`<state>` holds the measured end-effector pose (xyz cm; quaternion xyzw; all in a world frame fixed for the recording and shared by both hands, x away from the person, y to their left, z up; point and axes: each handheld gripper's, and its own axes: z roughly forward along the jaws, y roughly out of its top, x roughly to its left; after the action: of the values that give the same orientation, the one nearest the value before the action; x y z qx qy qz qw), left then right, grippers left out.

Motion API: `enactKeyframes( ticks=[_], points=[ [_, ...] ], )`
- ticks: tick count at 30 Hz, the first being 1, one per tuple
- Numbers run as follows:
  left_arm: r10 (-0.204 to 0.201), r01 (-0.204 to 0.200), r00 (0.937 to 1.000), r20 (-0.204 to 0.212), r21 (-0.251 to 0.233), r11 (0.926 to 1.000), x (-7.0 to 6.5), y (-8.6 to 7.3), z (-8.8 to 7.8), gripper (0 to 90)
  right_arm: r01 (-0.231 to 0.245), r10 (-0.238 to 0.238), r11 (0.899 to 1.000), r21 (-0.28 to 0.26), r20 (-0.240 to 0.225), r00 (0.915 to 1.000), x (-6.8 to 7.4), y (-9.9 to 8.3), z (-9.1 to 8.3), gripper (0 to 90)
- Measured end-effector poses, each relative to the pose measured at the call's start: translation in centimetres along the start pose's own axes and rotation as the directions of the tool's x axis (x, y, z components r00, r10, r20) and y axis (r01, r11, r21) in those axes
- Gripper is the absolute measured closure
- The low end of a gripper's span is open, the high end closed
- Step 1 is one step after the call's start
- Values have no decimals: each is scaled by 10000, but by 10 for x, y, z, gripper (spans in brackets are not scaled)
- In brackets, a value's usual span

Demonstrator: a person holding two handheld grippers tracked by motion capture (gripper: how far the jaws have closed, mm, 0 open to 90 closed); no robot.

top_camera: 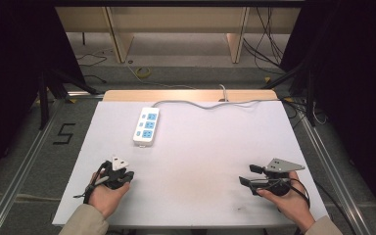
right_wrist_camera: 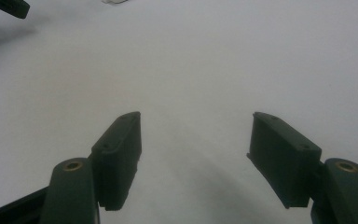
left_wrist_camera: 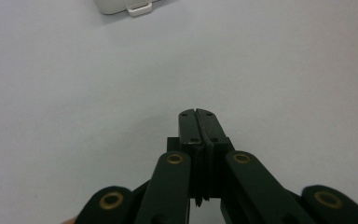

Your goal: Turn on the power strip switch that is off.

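The left gripper [left_wrist_camera: 198, 114] has its jaws pressed together on nothing, while the right gripper [right_wrist_camera: 193, 140] holds its jaws spread over bare table [top_camera: 200, 161]. The power strip [top_camera: 146, 126] lies well ahead of the left one; reaching it with closed jaws would likely just shove it away

my view down shows a flat white-topped table [top_camera: 196, 161]; a white rectangular power strip with blue sockets [top_camera: 146, 126] lies flat at its far left, grey cable [top_camera: 200, 104] trailing along the far edge.

Grey floor [top_camera: 186, 73] with loose cables [top_camera: 269, 39], perhaps wooden furniture legs [top_camera: 119, 39] behind.
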<state>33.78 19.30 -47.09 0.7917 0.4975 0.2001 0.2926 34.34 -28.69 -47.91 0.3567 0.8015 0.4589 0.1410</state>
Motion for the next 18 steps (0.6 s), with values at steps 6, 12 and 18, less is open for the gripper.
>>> enactKeyframes(
  ticks=[6,12,18],
  points=[
    [-207,207,9998,-56,-17,9998,1,3,0,897,-6,6,10000,-23,4,10000,1,0,0,349],
    [-319,318,9994,-94,-40,9995,1,3,0,897,-13,13,10000,-21,0,10000,1,0,0,349],
    [-333,334,9993,-155,56,9994,3,7,1,897,-63,63,10000,-42,-35,10000,1,0,-1,349]
  ],
)
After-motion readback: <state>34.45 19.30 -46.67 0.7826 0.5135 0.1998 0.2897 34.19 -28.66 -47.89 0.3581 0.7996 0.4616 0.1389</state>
